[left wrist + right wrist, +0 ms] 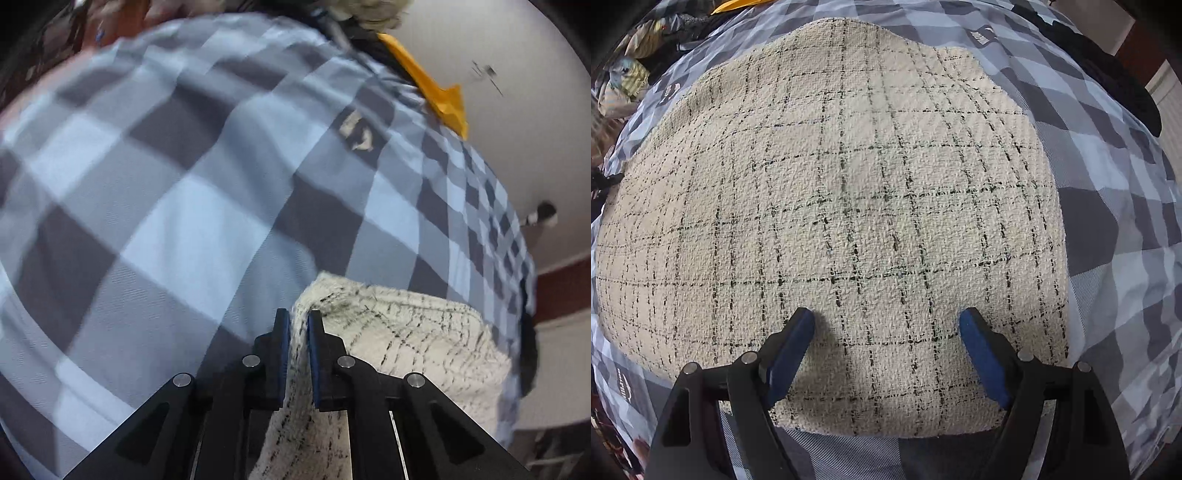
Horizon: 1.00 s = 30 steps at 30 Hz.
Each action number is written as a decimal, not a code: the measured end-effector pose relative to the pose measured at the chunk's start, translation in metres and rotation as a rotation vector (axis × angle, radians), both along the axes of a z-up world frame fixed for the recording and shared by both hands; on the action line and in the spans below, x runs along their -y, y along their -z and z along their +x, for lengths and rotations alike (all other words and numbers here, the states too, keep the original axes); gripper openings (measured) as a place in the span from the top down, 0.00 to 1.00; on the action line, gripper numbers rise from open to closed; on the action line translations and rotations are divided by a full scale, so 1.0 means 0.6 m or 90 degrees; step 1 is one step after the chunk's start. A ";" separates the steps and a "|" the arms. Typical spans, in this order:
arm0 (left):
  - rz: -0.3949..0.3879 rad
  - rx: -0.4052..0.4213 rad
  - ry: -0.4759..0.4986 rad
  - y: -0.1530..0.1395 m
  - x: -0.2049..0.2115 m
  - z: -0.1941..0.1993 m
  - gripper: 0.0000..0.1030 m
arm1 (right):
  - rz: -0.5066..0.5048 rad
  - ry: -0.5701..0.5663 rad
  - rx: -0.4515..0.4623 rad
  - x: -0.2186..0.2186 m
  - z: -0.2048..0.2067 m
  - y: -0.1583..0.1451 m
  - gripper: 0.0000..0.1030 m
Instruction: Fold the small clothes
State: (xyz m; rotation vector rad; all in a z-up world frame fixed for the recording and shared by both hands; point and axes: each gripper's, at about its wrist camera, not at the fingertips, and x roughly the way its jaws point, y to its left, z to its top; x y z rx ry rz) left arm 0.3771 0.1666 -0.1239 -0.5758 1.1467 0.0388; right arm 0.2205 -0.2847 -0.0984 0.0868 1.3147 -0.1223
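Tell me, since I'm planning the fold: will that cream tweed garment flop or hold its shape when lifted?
Probably floppy: the cream tweed garment bunches where the left gripper pinches its edge. Its thick, nubby weave suggests some body and little slipping. It lies flat on the checked sheet, so folds should stay.

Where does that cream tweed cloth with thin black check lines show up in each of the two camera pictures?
Left wrist view: the cream tweed cloth with black check lines sits at the bottom right, its edge pinched in the left hand-held gripper.
Right wrist view: it fills most of the picture, spread flat.
Shared landmark: the blue-and-grey checked bedsheet beneath it.
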 end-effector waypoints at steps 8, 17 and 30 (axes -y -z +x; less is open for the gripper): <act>0.134 0.043 0.127 -0.115 0.087 0.046 0.86 | -0.001 0.003 -0.004 0.001 0.004 0.000 0.23; 0.155 0.074 0.373 -0.110 0.353 0.052 0.00 | 0.005 0.006 -0.006 0.003 0.003 -0.001 0.23; 0.188 -0.089 0.352 0.009 0.408 0.080 0.54 | 0.025 0.016 -0.006 0.014 0.005 0.003 0.21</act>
